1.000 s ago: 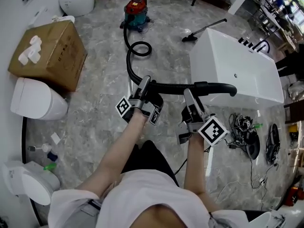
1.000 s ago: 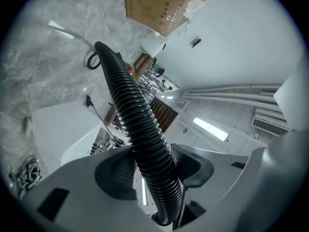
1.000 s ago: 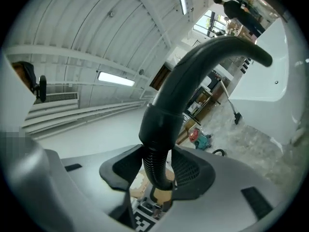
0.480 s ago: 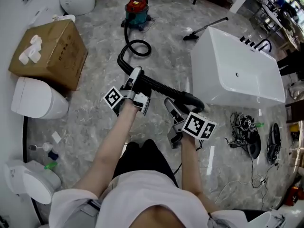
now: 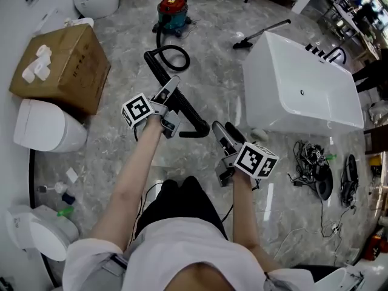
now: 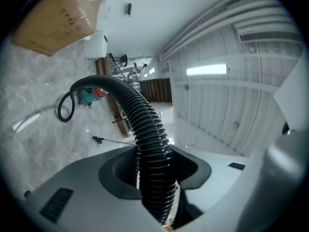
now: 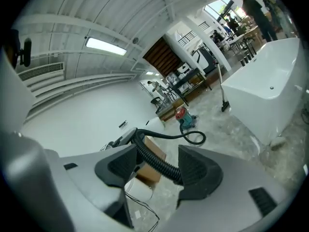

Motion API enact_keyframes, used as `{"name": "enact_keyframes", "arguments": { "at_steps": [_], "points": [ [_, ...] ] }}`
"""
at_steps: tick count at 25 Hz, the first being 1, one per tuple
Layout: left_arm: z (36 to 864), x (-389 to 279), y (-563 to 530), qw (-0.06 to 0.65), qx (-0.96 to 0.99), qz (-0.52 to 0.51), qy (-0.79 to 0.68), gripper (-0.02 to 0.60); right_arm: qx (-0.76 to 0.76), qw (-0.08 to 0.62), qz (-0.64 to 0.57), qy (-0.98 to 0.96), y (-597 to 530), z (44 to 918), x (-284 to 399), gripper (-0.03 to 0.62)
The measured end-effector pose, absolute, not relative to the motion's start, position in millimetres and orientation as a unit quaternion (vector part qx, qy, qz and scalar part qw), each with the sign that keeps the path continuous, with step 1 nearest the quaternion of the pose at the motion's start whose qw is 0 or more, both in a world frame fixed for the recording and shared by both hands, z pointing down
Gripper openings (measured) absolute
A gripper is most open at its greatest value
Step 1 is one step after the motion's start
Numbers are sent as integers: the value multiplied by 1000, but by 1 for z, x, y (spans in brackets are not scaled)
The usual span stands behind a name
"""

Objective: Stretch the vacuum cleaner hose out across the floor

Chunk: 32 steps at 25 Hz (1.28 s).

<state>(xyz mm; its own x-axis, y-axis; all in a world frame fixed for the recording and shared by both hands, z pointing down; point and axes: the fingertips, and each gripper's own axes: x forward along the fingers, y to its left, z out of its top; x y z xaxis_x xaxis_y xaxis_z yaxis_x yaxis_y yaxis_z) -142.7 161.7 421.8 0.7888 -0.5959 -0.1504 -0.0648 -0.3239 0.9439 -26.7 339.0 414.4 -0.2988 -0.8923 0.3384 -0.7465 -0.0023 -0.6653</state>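
Note:
The black ribbed vacuum hose (image 5: 185, 109) runs from the red and teal vacuum cleaner (image 5: 173, 10) through a loop on the floor to my left gripper (image 5: 171, 90). That gripper's jaws have just been closing and now press on the hose (image 6: 147, 129). The hose's free end curves over to my right gripper (image 5: 219, 130). Those jaws have just been opening and stand open, with the hose (image 7: 155, 161) lying loosely between them against one pad. The vacuum cleaner (image 7: 185, 117) shows far off.
A white bathtub (image 5: 297, 83) stands on the right, with a floor wand (image 5: 260, 35) behind it. A cardboard box (image 5: 60, 65) and toilets (image 5: 45, 127) line the left wall. Cables (image 5: 312, 162) lie at the lower right.
My left gripper has rolled and moved up and left with the hose. My right gripper has sunk and let go; the hose end, earlier reaching toward the bathtub, now lies by its jaws.

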Motion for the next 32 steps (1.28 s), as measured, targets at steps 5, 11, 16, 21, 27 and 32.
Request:
{"name": "enact_keyframes", "arguments": {
  "at_steps": [5,11,16,21,27,32],
  "points": [
    [426,-136,181,504,826,-156,-198,173,-581,115,-396,701,334,408,-28,259],
    [437,-124,209,433,883,-34,-178,173,-566,114,-396,714,327,406,-47,259],
    [461,-121,233,355,916,75,-171,173,-554,122,-388,727,320,397,-57,259],
    [463,-120,253,252,942,157,-155,175,-546,117,-383,736,311,394,-68,259],
    [469,-119,290,119,955,245,-120,175,-525,118,-377,754,297,387,-93,259],
    [481,-119,310,26,944,311,-111,175,-524,117,-389,748,297,393,-102,259]
  ]
}}
